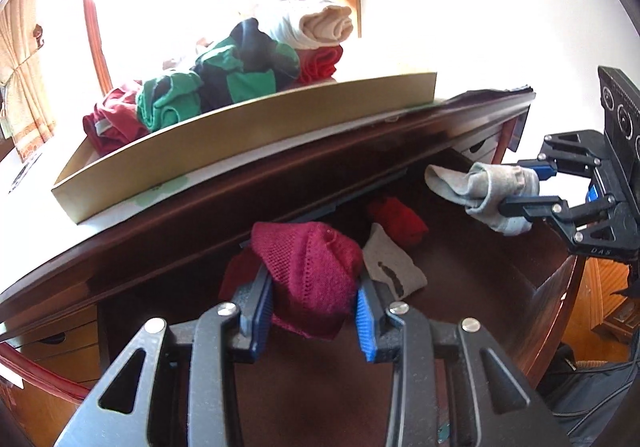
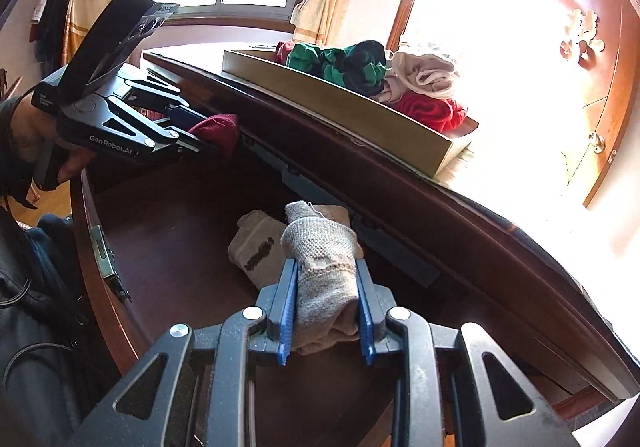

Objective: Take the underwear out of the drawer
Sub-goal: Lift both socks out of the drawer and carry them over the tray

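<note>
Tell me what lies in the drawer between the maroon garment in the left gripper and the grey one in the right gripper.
In the left wrist view, a red roll and a grey folded piece with a dark mark lie on the drawer floor between them.

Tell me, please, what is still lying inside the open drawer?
On the drawer floor lie a grey folded piece and a red one. The gripped maroon bundle hides whatever lies behind it.

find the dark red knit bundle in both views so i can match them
Left wrist: the dark red knit bundle sits low and centre, clamped in the left gripper.
Right wrist: the same bundle shows at upper left, at the tip of the left gripper, over the open drawer.
Shared landmark: the tan tray of folded clothes on the dresser top.
</note>
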Available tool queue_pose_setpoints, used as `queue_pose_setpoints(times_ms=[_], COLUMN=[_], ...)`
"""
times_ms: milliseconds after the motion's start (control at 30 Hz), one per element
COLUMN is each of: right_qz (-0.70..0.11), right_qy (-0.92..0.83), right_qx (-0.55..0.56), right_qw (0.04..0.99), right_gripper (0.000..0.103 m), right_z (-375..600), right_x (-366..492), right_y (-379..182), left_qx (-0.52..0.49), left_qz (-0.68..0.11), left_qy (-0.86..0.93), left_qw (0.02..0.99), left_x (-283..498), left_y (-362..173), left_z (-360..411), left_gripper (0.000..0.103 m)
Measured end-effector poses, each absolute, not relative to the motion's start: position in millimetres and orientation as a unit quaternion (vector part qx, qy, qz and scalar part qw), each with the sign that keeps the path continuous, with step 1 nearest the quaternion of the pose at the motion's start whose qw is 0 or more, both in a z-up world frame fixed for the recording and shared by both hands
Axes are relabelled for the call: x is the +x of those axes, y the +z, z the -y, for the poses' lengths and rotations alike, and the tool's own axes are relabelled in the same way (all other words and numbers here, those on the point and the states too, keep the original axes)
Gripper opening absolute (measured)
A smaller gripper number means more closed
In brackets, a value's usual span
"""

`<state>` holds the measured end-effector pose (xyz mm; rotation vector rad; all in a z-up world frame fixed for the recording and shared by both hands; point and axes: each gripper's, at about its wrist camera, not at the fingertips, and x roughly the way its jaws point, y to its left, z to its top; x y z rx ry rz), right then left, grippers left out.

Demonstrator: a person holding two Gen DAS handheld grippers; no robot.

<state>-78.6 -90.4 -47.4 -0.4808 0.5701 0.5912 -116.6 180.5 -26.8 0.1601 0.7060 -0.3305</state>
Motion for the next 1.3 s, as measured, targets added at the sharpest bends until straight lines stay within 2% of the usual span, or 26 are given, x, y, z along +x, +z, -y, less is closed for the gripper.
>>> queue_pose_setpoints(times_ms=[700,1300], right_qz=[-0.206,-0.169], right_qy=[0.304,0.306], right_qx=[-0.163,-0.126], right_qw=[0.916,0.928], right_gripper=[0.028,0.028], right_z=[87.7,85.3], right_x=[-82.3,-73.0], right_y=[-24.5,-1.7], left_qx=[0.02,0.009], left_qz=[-0.273,-0.244], left_qy=[-0.122,-0.098], left_qw=[0.954,0.965], left_x=[-128.9,-121.5], left_y=[6.5,28.8], left_z=[-207.5,-217.2], left_gripper=[0.034,0.034])
